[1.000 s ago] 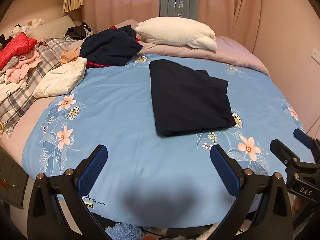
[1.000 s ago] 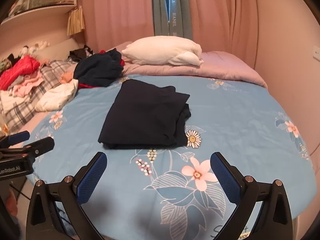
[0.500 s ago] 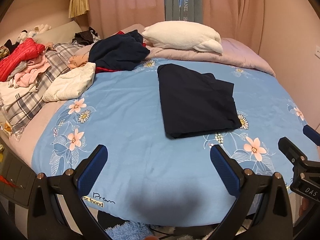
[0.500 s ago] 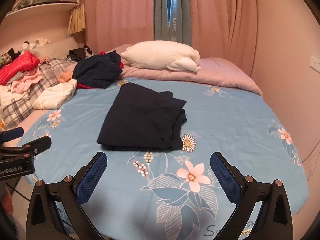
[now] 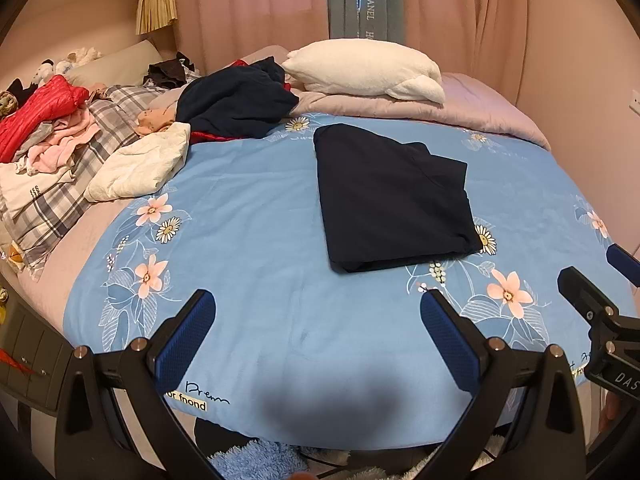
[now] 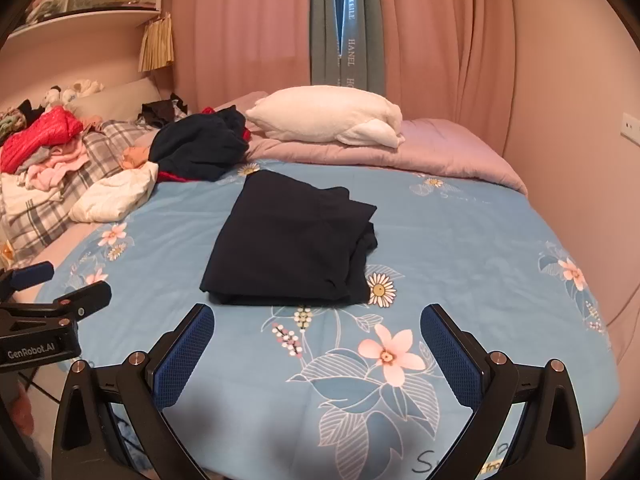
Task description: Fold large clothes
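One dark garment point(image 6: 292, 244) lies folded mid-bed point(image 6: 480, 248); the heap point(image 5: 236, 104) by the far left edge seemingly waits. Both the left gripper point(image 5: 316, 334) and the right gripper point(image 6: 316, 344) hang wide apart, empty.

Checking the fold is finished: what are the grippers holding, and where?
Nothing. The left gripper and right gripper are open and empty, short of the folded dark garment.

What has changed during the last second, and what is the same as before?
Both grippers, left and right, drew back from the bed, open and empty throughout. The folded dark garment lies where it did, and the clothes pile is unchanged.
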